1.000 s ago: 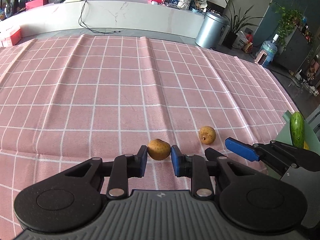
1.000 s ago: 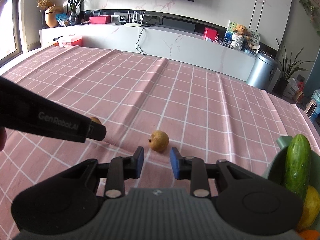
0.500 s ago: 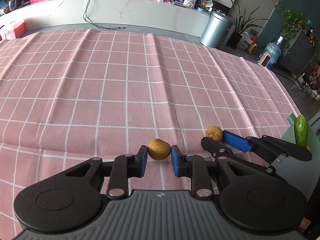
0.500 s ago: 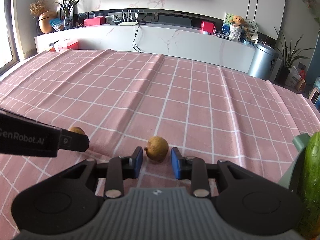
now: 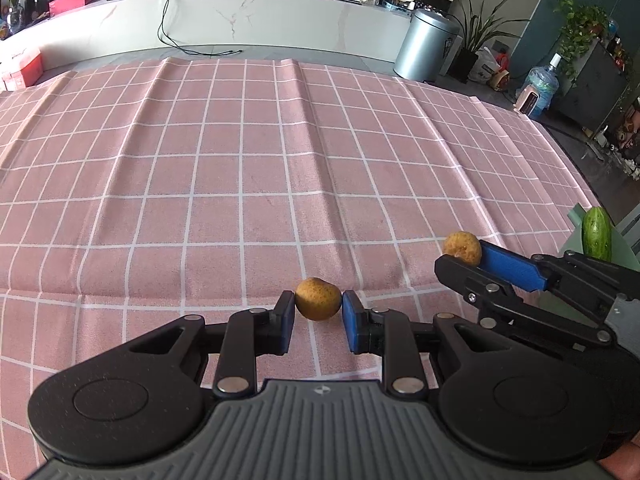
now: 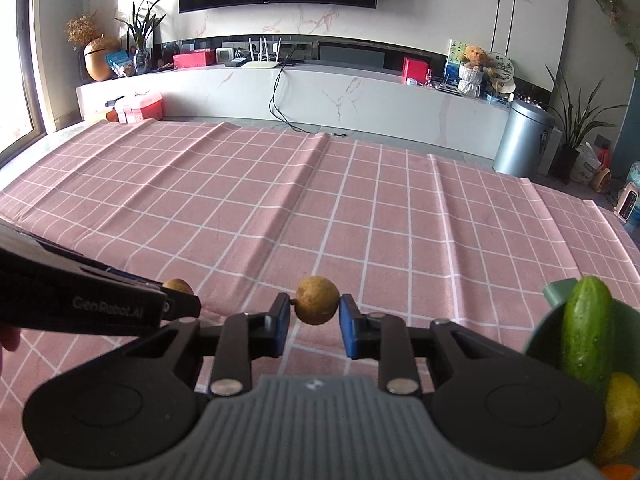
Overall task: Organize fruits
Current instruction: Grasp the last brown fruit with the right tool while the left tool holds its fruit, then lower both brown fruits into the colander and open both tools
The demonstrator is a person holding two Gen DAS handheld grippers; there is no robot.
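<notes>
Two small brown round fruits are on the pink checked cloth. My left gripper is shut on one brown fruit, its blue pads touching both sides. My right gripper is around the other brown fruit, the pads at its sides with thin gaps; it appears lifted off the cloth. In the left wrist view the right gripper sits to the right with that fruit at its tips. In the right wrist view the left gripper's tip and its fruit show at the left.
A green bowl at the right edge holds a cucumber, a yellow fruit and something orange. The cucumber also shows in the left wrist view. The cloth has raised folds.
The right gripper moved forward around its fruit and closed in on it; the fruit now looks raised. The left gripper kept hold of its fruit and lifted slightly.
</notes>
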